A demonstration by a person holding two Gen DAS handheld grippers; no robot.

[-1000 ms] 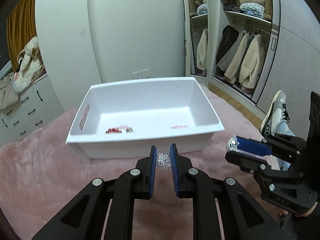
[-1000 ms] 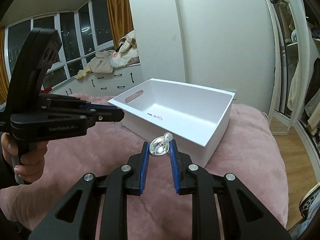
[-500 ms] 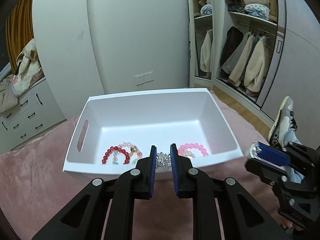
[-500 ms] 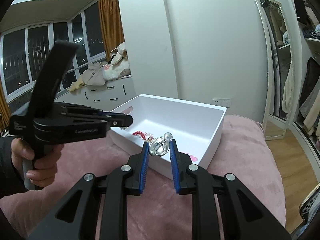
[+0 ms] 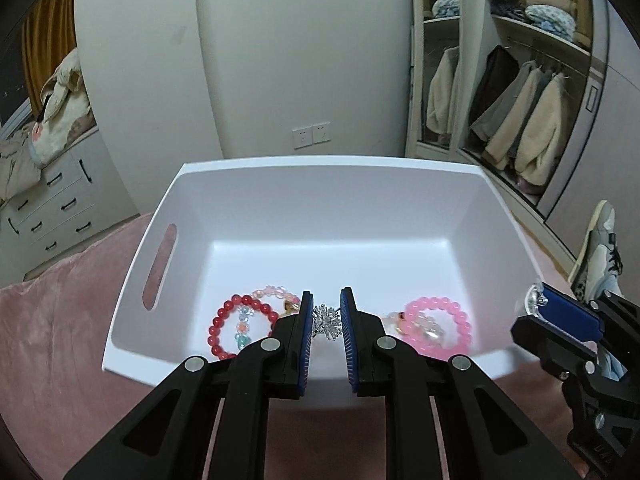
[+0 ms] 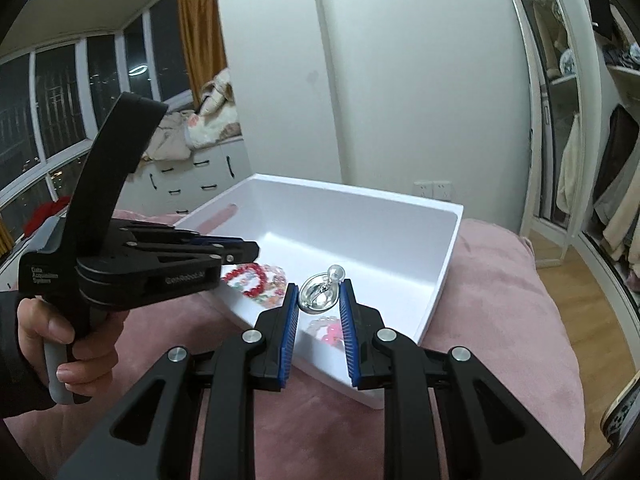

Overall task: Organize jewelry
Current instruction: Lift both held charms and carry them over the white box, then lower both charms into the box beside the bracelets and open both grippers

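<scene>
A white bin [image 5: 320,168] [image 6: 448,248] stands on a pink blanket. Inside lie a red bead bracelet [image 5: 228,320] [image 6: 248,276], a pale pink-and-clear bracelet [image 5: 274,292] and a bright pink bracelet [image 5: 444,320] [image 6: 328,330]. My left gripper [image 5: 326,320] is shut on a spiky silver brooch [image 5: 327,322] and holds it over the bin's near edge. My right gripper [image 6: 318,302] is shut on a round silver brooch with a pearl [image 6: 320,296], at the bin's right near corner. The right gripper also shows in the left wrist view [image 5: 560,316].
The pink blanket [image 6: 500,320] covers the surface around the bin. A white dresser [image 5: 52,208] stands at the left, an open wardrobe with coats [image 5: 520,120] at the right. A shoe [image 5: 596,248] lies on the floor to the right.
Both grippers have moved forward and up toward the bin with their brooches. The left one now hangs over the bin's near edge, and the bracelets inside show fully.
</scene>
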